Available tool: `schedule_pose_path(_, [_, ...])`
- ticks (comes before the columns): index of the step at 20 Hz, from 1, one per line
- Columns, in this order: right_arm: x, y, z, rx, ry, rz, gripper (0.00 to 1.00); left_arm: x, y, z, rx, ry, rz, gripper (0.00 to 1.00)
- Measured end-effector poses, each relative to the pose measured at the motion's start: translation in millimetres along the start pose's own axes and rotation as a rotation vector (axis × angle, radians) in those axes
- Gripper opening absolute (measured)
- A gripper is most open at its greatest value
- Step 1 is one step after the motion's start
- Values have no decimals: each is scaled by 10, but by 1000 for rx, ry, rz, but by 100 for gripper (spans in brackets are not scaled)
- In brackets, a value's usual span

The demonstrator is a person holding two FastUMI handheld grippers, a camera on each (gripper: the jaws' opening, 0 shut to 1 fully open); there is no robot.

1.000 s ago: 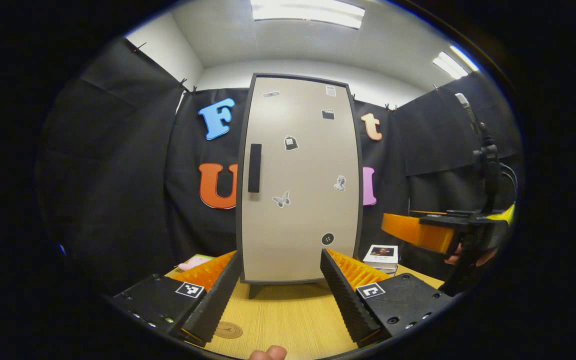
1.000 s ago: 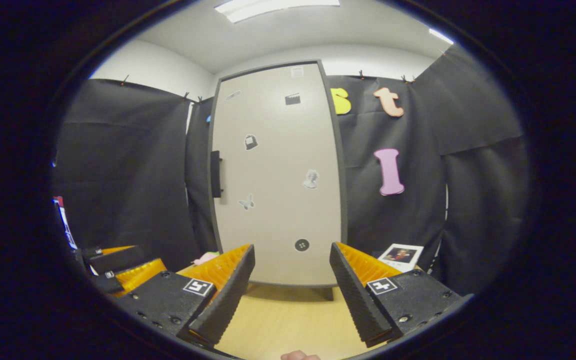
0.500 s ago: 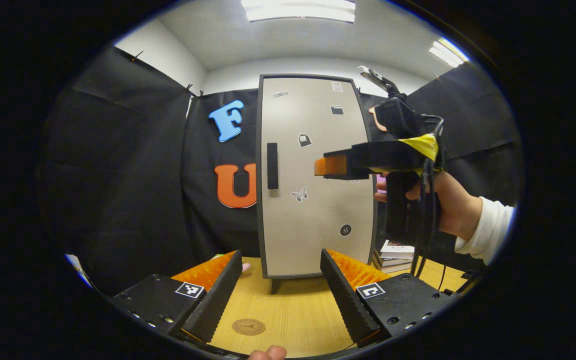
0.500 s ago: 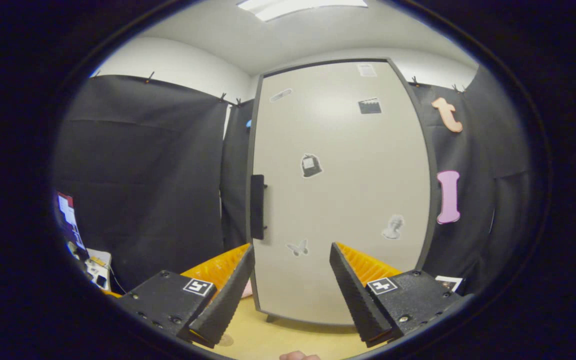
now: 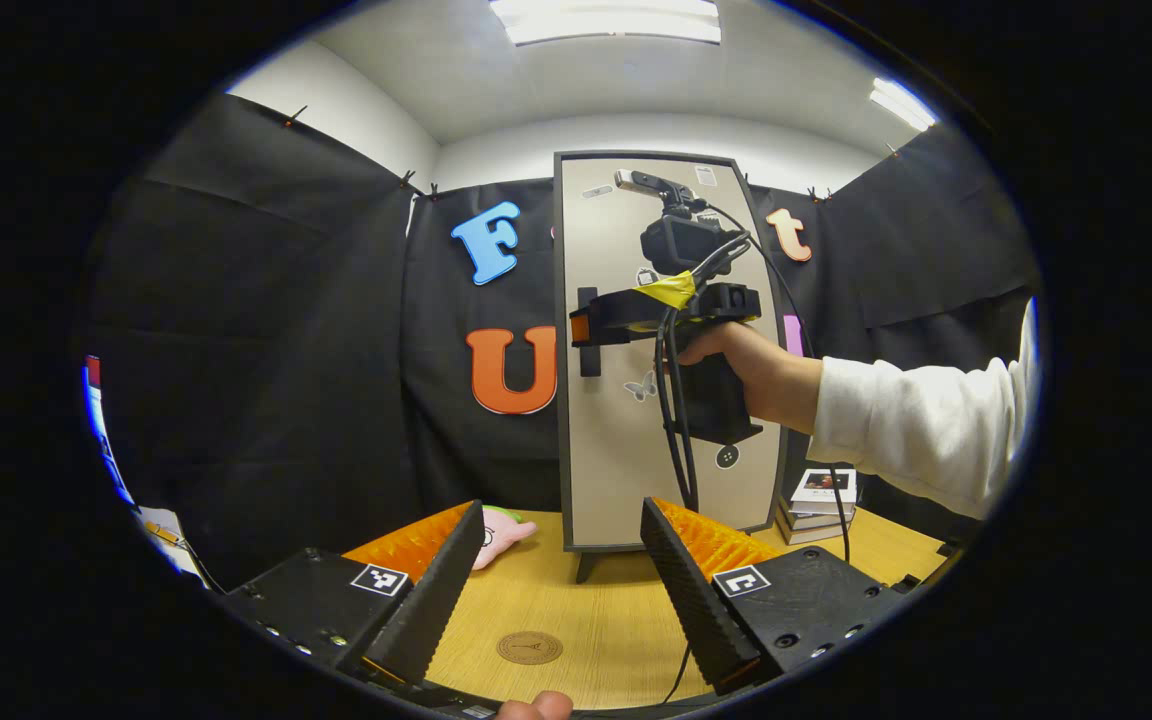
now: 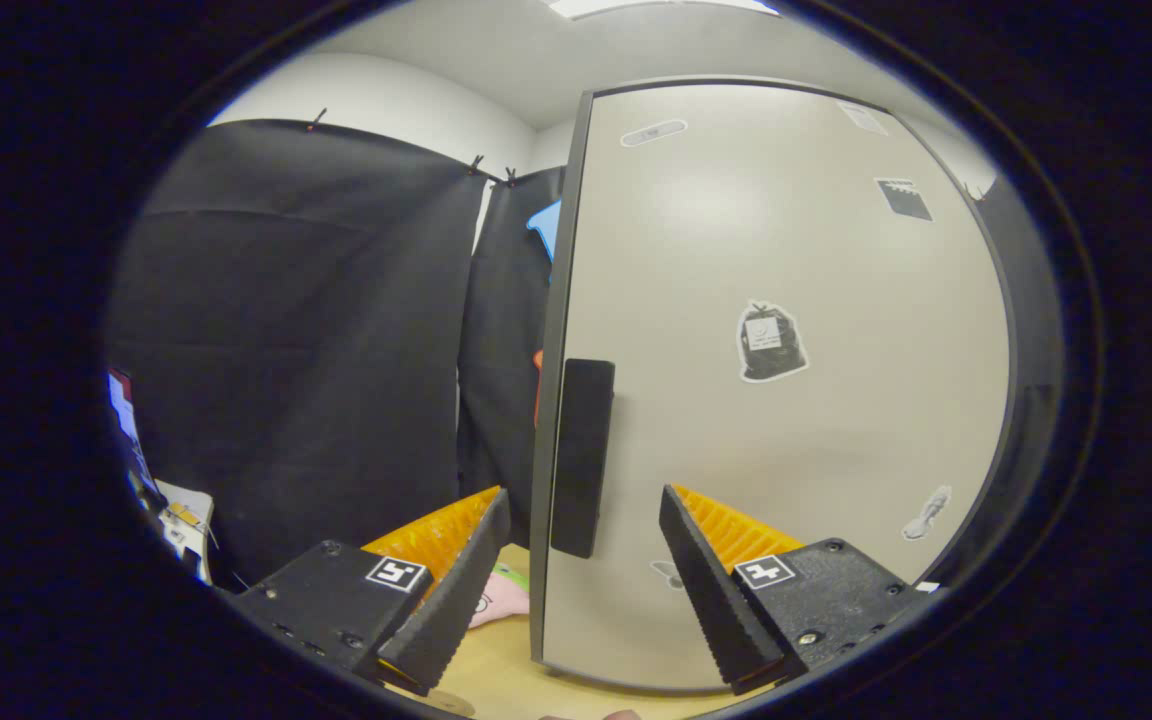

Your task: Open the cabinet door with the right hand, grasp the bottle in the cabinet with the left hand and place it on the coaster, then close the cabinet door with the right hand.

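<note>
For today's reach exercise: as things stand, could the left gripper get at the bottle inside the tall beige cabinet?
Probably not yet. The beige cabinet door is shut, so whatever is inside is hidden. The left gripper waits open above the wooden table, while the right gripper nears the black door handle.

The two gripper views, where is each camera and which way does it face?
Left gripper view: rides the left hand-held gripper, low over the table, facing the cabinet; shows the right hand-held gripper and hand at the handle.
Right gripper view: rides the right hand-held gripper, close to the closed door, aimed at the handle.
Shared: cabinet, handle, pink toy.
</note>
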State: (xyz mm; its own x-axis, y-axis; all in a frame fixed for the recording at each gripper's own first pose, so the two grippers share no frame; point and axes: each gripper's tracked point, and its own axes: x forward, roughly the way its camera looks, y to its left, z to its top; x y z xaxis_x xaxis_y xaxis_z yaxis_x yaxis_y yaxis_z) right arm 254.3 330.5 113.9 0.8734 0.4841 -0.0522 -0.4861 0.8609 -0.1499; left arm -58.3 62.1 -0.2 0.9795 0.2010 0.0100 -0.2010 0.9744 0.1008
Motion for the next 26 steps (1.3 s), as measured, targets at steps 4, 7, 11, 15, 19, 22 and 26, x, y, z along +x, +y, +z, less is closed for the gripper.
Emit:
schedule_pose_path(4, [239, 34, -8, 19, 21, -13, 97, 3, 154, -25, -14, 9, 36, 95])
schedule_pose_path(7, [350, 53, 2, 50, 19, -18, 94, 15, 246, -34, -21, 12, 51, 95])
schedule_pose_path(11, [439, 42, 14, 56, 13, -42, 82, 55, 287, -34, -27, 14, 53, 95])
schedule_pose_path(15, [483, 78, 0, 45, 18, -59, 66, 80, 300, -36, -32, 8, 45, 95])
schedule_pose_path(19, [478, -24, -5, 84, 18, -101, 35, 84, 334, -47, -40, 8, 47, 95])
schedule_pose_path(22, [481, -28, -6, 84, 28, -94, 22, 91, 344, -67, -44, 13, 45, 95])
schedule_pose_path(26, [481, -43, 1, 12, -26, -95, 20, 73, 331, -18, -43, 9, 34, 95])
